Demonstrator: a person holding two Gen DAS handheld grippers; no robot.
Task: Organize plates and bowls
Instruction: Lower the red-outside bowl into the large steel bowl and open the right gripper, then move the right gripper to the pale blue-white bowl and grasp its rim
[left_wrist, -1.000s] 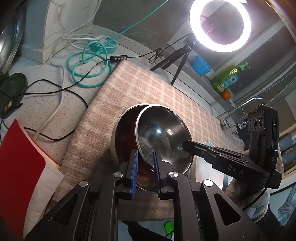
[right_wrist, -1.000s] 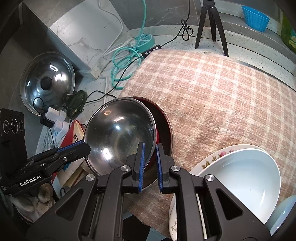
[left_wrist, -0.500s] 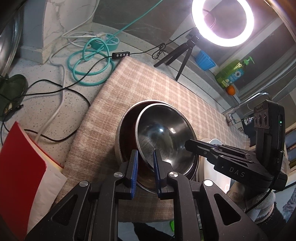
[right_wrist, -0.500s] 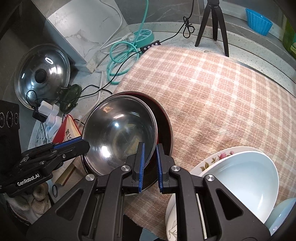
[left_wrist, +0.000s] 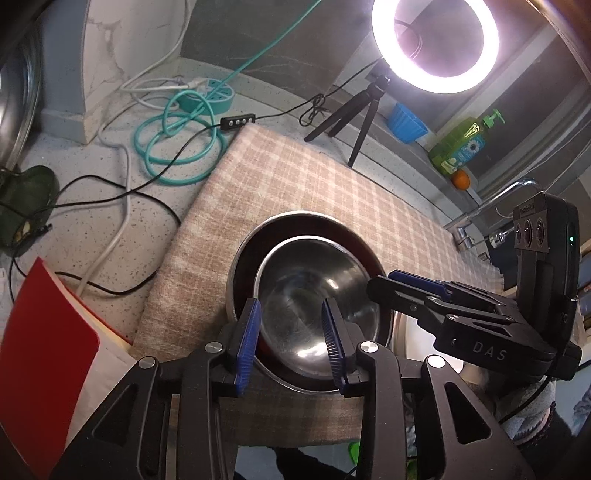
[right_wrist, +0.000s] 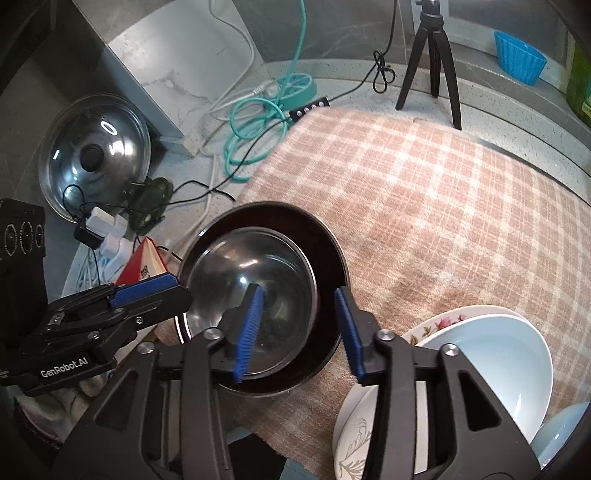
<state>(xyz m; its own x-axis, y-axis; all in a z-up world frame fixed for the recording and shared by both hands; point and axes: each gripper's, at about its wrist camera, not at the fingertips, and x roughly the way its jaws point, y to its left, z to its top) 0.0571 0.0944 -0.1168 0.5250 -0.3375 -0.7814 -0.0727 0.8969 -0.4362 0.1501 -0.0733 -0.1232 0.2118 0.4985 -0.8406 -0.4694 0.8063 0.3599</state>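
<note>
A small steel bowl (left_wrist: 314, 288) (right_wrist: 255, 288) sits nested inside a larger dark-red-lined steel bowl (left_wrist: 295, 225) (right_wrist: 317, 229) on the checked cloth (left_wrist: 314, 177). My left gripper (left_wrist: 291, 339) is open, its blue pads either side of the small bowl's near rim. My right gripper (right_wrist: 299, 328) is open over the opposite rim of both bowls; it shows in the left wrist view (left_wrist: 413, 291). Neither holds anything. A white bowl (right_wrist: 491, 354) rests on a flowered plate (right_wrist: 354, 417) at the right.
A ring light on a black tripod (left_wrist: 354, 110) stands behind the cloth. Teal and black cables (left_wrist: 181, 140) lie on the speckled counter at left, with a pot lid (right_wrist: 92, 155), a red book (left_wrist: 40, 332) and a blue cup (right_wrist: 517, 59). A faucet (left_wrist: 484, 210) is at right.
Both grippers have opened and let go of the small steel bowl. It has dropped from a tilt to sit level inside the larger bowl.
</note>
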